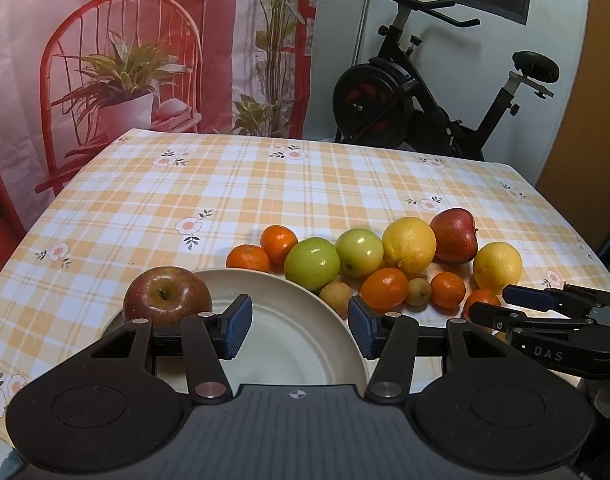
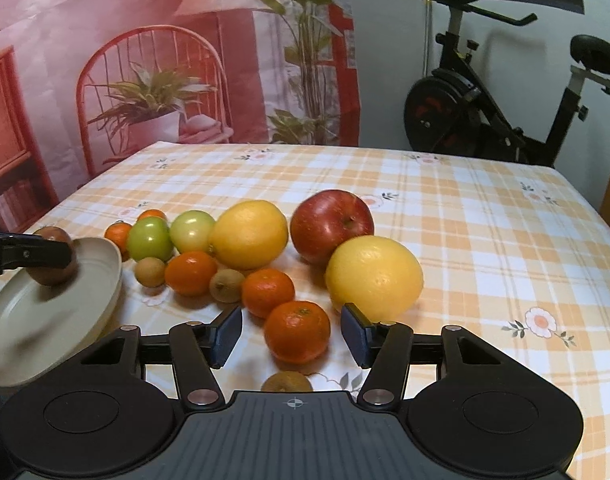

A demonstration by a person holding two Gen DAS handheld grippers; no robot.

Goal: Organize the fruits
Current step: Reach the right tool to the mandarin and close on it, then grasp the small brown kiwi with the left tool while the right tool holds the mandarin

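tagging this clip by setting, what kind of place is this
Probably a room in a home: an exercise bike by the wall, a checked floral tablecloth, and a printed backdrop of a chair and plants.

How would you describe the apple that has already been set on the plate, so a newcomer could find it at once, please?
Start at the checked tablecloth and find the cream plate at its near edge, left of the fruit pile. The apple on the plate rests on the plate's left rim, stem hollow up. It is the only fruit on the plate; the other red apple lies off it, among the lemons.
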